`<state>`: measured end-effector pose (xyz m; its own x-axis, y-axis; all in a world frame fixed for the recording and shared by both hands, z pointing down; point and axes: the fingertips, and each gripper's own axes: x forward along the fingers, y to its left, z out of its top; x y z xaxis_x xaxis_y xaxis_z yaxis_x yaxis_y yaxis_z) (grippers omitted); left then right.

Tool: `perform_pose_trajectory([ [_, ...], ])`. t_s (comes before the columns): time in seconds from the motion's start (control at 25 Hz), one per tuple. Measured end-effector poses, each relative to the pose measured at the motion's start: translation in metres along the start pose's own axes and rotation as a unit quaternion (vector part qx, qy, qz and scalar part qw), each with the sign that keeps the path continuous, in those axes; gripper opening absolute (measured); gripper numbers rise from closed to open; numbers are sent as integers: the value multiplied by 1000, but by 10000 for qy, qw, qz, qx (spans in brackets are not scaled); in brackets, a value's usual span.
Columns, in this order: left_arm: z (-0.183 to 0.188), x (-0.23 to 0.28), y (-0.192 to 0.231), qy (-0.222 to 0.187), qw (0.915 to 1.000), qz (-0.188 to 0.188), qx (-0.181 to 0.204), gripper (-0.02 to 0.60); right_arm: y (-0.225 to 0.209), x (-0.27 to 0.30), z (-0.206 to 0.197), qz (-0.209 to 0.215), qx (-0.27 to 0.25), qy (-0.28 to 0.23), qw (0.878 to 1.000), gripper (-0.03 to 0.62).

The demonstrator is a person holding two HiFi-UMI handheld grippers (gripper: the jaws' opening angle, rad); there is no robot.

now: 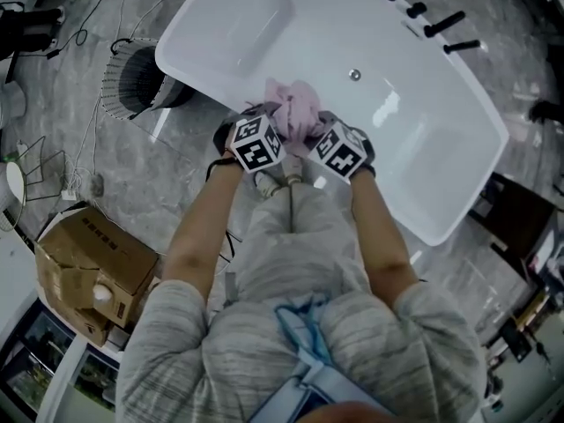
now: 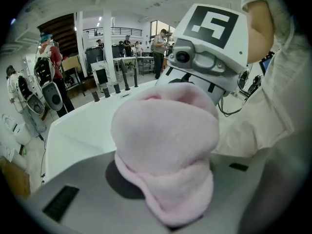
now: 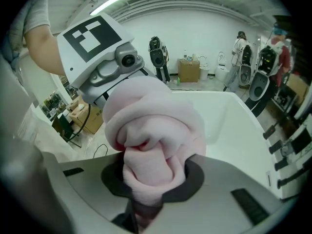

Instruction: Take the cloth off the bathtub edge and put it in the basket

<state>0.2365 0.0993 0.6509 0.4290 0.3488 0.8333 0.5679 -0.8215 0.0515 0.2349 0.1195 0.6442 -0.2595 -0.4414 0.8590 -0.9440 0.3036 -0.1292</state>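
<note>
The pink cloth (image 1: 297, 106) is bunched up over the near edge of the white bathtub (image 1: 441, 139). My left gripper (image 1: 275, 129) and right gripper (image 1: 313, 135) pinch it from either side, with their marker cubes facing up. In the left gripper view the cloth (image 2: 165, 145) fills the space between the jaws of the left gripper (image 2: 163, 184), and the right gripper's body (image 2: 209, 48) sits just behind it. In the right gripper view a fold of cloth (image 3: 151, 145) is squeezed in the right gripper (image 3: 151, 182). The wire basket (image 1: 132, 76) stands on the floor left of the tub.
Black taps (image 1: 423, 11) line the tub's far rim and a drain (image 1: 354, 75) shows in its floor. A cardboard box (image 1: 92, 267) and cables (image 1: 75, 179) lie on the floor at the left. People (image 2: 158, 48) and equipment stand far behind.
</note>
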Motion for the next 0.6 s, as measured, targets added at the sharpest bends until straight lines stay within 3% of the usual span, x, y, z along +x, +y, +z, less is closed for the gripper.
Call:
perform_pose_trajectory([
  [0.6, 15, -59, -4, 21, 9991, 421, -82, 123, 19, -40, 40, -97, -394, -162, 9990, 100],
])
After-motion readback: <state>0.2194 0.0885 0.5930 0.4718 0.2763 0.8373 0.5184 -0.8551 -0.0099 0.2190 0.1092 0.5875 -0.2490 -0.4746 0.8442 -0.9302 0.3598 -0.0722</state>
